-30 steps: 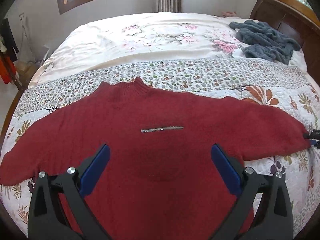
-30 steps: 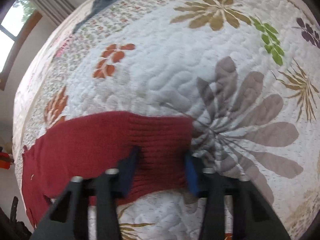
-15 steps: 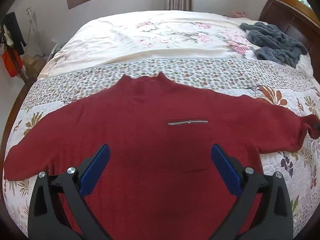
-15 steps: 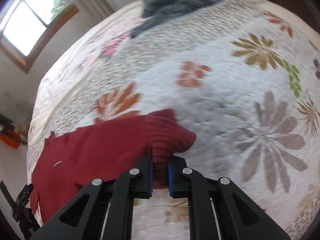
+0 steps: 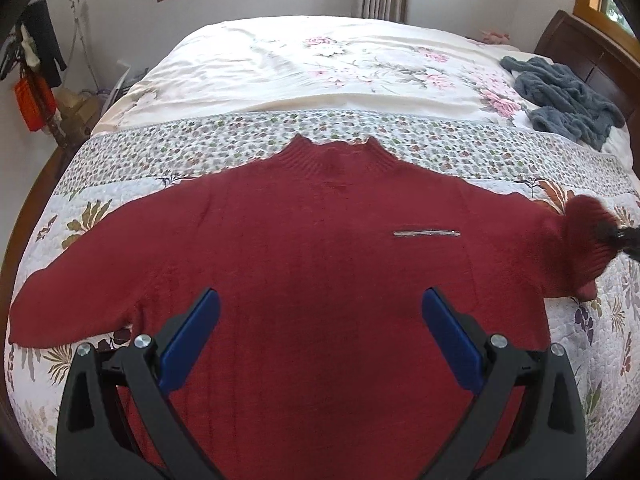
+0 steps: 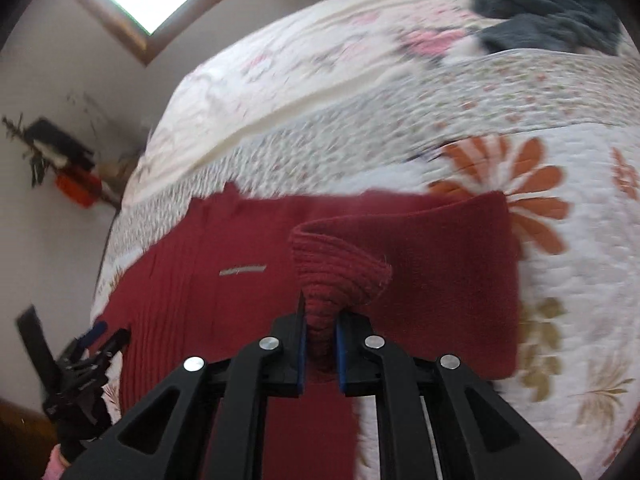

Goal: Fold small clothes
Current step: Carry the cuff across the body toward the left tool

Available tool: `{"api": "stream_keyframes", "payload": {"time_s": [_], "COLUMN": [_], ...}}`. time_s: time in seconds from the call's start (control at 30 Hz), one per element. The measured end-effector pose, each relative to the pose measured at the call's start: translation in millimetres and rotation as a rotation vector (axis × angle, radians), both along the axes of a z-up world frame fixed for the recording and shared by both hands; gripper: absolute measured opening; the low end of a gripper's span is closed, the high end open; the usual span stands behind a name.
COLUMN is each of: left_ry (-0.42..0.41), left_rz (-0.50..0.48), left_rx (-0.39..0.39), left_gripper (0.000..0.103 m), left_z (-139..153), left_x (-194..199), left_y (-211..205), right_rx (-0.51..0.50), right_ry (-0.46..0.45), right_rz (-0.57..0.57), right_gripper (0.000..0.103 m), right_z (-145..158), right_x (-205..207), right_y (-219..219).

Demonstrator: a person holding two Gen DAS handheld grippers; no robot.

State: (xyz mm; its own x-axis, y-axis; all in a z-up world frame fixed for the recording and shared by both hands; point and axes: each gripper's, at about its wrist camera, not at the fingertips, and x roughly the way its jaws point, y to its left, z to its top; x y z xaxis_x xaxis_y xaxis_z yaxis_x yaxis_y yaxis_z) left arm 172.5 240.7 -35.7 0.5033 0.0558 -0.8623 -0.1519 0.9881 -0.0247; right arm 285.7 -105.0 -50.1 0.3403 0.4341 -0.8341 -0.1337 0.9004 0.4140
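A: Red sweater (image 5: 320, 260) spread flat on bed (image 5: 320, 72), collar toward window. Right hand-held gripper (image 6: 321, 344) pinching cuff (image 6: 340, 272) of right sleeve, lifted and doubled over toward chest.

B: Left hand-held gripper (image 5: 320, 344)?

A: Spread wide, hovering above lower body of sweater, gripping nothing.

B: Step?

A: Judged: first sleeve fold, in progress. Left sleeve (image 5: 80, 292) not yet folded.

B: Next move?

A: Probably: carry cuff across near silver bar (image 6: 243, 270), lay flat, release. Risk: sleeve bunching.
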Motion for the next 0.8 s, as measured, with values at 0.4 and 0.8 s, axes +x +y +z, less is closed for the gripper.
{"api": "stream_keyframes", "payload": {"time_s": [0.4,0.8], "left_ry": [0.027,0.113], "left_rz": [-0.011,-0.123], "left_rx": [-0.022,-0.224], "left_gripper": [0.1,0.1], "left_z": [-11.7,-30.8], "left_x": [7.2,33.9], "left_y": [2.8,-59.2], "right_rx": [-0.021,0.164], "right_ry": [0.1,0.017], "right_rz": [0.07,0.059], "right_gripper": [0.029,0.047], "right_z": [-60.8,-21.4], "right_x": [7.0,-40.3], "right_y": [62.4,-6.4]}}
